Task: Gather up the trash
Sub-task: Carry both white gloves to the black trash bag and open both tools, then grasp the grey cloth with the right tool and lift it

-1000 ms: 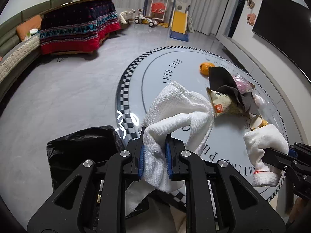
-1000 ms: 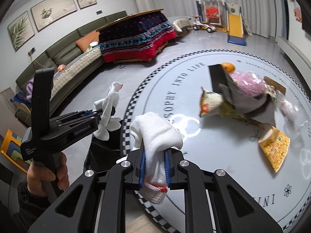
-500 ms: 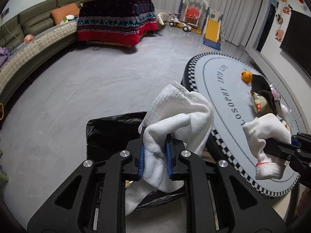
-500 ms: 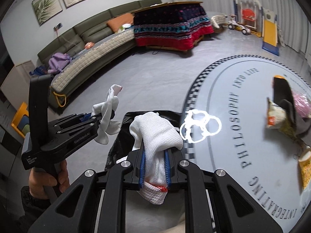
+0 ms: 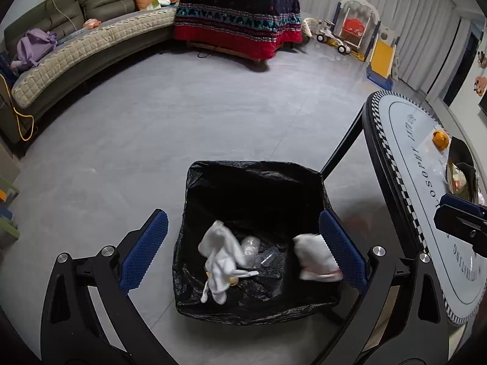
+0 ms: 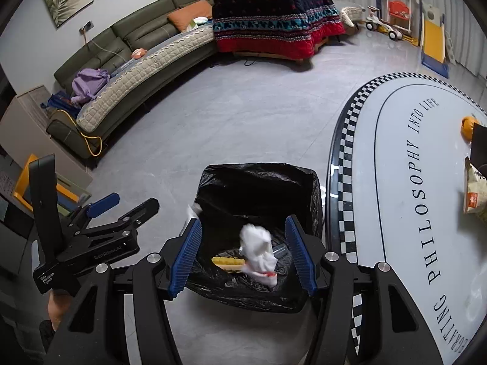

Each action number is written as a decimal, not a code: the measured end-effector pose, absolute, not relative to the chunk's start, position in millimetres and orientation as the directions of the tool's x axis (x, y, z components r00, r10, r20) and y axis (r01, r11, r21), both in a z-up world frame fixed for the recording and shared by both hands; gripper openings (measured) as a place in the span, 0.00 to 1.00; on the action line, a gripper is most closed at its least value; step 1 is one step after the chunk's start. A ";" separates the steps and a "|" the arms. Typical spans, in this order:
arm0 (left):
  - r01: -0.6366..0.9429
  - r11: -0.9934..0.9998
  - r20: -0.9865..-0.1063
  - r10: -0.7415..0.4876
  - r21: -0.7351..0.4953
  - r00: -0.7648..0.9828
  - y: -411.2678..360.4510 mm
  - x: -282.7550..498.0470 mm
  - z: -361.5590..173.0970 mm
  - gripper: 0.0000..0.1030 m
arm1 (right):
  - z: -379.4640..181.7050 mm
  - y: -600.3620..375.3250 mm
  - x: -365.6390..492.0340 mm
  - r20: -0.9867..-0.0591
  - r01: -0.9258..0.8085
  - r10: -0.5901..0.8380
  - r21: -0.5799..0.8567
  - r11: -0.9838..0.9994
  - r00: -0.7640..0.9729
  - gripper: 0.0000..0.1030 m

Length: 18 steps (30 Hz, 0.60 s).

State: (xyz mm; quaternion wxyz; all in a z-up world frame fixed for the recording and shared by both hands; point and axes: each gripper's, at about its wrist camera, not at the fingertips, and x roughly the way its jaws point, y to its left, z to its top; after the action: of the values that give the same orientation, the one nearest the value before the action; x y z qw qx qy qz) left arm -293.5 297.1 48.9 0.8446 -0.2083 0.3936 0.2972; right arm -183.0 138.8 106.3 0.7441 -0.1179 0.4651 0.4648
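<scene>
A bin lined with a black bag [image 5: 252, 182] stands on the floor by the table; it also shows in the right wrist view [image 6: 258, 182]. My left gripper [image 5: 243, 252] is open and empty above it. My right gripper [image 6: 243, 252] is open and empty above it too. One white cloth [image 5: 220, 263] lies in the bag at the left. A second white cloth [image 5: 315, 261] with a red trim is at the right, blurred; the right wrist view shows it [image 6: 258, 249] over a yellow wrapper [image 6: 228, 262]. More trash, a snack bag [image 6: 473, 191] and an orange [image 6: 467, 124], lies on the table.
The round table [image 6: 395, 182] with a chequered rim stands right of the bin. A green sofa [image 5: 76, 45] runs along the left wall. A low table under a patterned quilt [image 5: 237, 21] and children's toys [image 5: 359, 36] stand at the back.
Both grippers swung left from the table to over the bin and opened. Both white cloths left the jaws and now lie in the black bag.
</scene>
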 end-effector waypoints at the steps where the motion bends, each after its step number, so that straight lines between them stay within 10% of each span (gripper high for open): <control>1: -0.666 0.737 -0.788 0.339 -0.116 0.513 297.6 -293.0 49.0 0.94 | 106.0 137.6 -182.3 -0.801 -0.800 0.584 0.260 0.540 0.134 0.57; 18: -0.544 0.834 -0.787 0.276 -0.090 0.552 250.4 -247.9 63.6 0.94 | 123.7 79.6 -150.7 -0.768 -0.771 0.598 0.232 0.593 0.229 0.63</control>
State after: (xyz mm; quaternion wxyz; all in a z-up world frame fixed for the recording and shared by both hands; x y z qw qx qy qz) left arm -247.9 250.4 63.6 0.8655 -0.1640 0.4097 0.2368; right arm -150.7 79.6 123.7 0.7778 -0.0988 0.4377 0.4402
